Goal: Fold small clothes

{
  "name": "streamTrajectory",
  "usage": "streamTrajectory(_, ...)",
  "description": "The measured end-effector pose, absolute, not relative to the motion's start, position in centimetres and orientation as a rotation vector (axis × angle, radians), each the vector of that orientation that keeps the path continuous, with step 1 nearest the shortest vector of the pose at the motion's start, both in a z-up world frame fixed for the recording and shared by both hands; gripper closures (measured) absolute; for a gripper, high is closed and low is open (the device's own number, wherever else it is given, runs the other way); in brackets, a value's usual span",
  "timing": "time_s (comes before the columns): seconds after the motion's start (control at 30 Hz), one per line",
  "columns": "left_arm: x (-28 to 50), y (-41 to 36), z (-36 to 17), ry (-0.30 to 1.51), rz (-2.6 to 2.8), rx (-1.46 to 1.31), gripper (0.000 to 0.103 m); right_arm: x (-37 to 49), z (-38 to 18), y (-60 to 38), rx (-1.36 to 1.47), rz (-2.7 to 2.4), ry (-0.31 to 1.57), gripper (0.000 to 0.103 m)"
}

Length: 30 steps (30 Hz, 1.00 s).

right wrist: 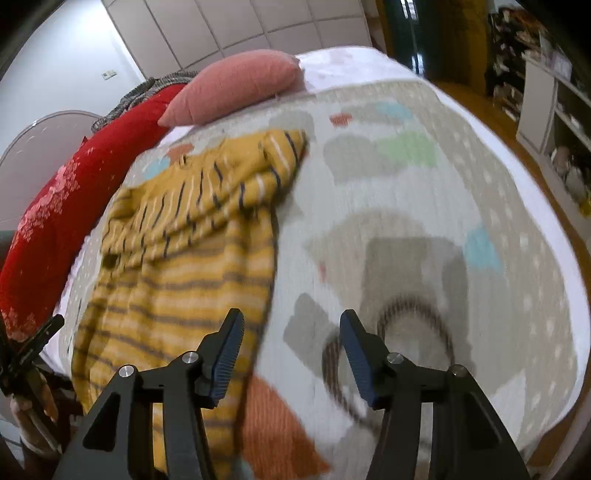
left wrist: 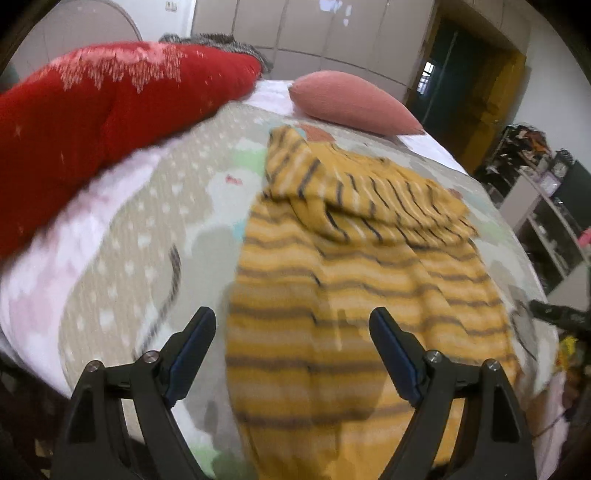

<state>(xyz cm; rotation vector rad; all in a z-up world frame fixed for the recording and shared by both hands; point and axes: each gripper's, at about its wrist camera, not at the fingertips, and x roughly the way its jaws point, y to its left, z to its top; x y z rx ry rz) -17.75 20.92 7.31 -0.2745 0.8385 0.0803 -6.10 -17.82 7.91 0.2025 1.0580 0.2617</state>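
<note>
A small mustard-yellow garment with dark and white stripes (left wrist: 354, 280) lies on the bed, its far part folded over on itself with sleeves bunched. It also shows in the right wrist view (right wrist: 184, 266). My left gripper (left wrist: 293, 321) is open and empty, hovering over the garment's near left part. My right gripper (right wrist: 291, 325) is open and empty, just past the garment's near right edge, over the patterned blanket (right wrist: 424, 229). Both views are motion-blurred.
A red quilt (left wrist: 92, 122) lies along the bed's left side and a pink pillow (left wrist: 351, 103) at its head. Wardrobe doors (left wrist: 314, 33) stand behind. Shelves (left wrist: 546, 221) and a wooden floor (right wrist: 480, 99) lie off the bed's right side.
</note>
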Motion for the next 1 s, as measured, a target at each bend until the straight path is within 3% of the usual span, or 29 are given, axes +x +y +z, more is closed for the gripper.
streamTrajectory(0.2,-22.1,21.5,5.6,0.85,0.131,-0.312,0.019,-10.1,3.3,-18.5,0.392,0.31,1.146,0.044)
streamTrajectory(0.3,-23.5,22.9,4.5,0.873,0.146,-0.374,0.019,-11.9,2.7,-18.3,0.442,0.32,1.094,0.039)
streamTrajectory(0.37,-24.0,23.5,3.8,0.888,0.158,-0.401,0.019,-12.6,2.4,-18.1,0.487,0.345,1.078,0.029)
streamTrajectory(0.6,-24.1,24.3,1.0,0.939,0.145,-0.492,0.019,-13.6,1.7,-17.4,0.56,0.376,0.999,0.012)
streamTrajectory(0.67,-24.2,24.3,0.8,0.929,0.15,-0.499,0.018,-13.7,1.5,-17.7,0.62,0.42,0.97,0.001)
streamTrajectory(1.0,-25.4,26.1,1.8,0.884,0.082,-0.611,0.018,-14.0,1.7,-17.5,0.606,0.49,0.994,0.0)
